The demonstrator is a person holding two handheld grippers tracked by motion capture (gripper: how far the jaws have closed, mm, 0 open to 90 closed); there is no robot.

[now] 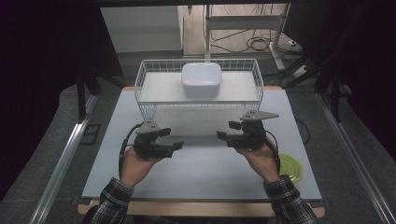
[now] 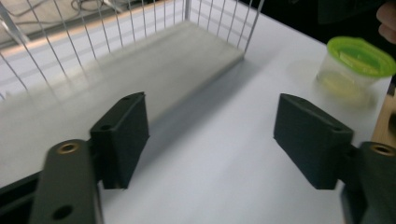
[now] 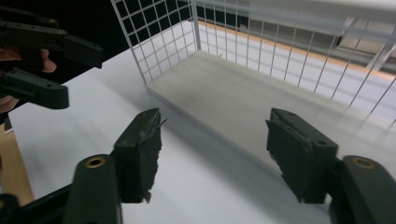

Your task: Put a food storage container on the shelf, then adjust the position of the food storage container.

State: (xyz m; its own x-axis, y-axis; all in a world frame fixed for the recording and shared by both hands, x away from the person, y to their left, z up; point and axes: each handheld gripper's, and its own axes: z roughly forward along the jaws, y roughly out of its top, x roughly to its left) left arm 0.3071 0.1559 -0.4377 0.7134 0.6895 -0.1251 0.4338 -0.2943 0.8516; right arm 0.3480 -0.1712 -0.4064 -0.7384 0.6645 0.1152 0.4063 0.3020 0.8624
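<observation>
White wire basket (image 1: 144,79), glossy plastic box (image 1: 201,79), matt table (image 1: 196,163)

no readable text, no labels, no brand marks, no numbers, no signs on any surface in the three views

Right hand (image 1: 261,156) is covering most of the green lid (image 1: 290,167) in the high view. Frame edge is cutting the wire basket (image 2: 140,28) top in the left gripper view, and the green-lidded tub (image 2: 352,65) is blurring there.
</observation>
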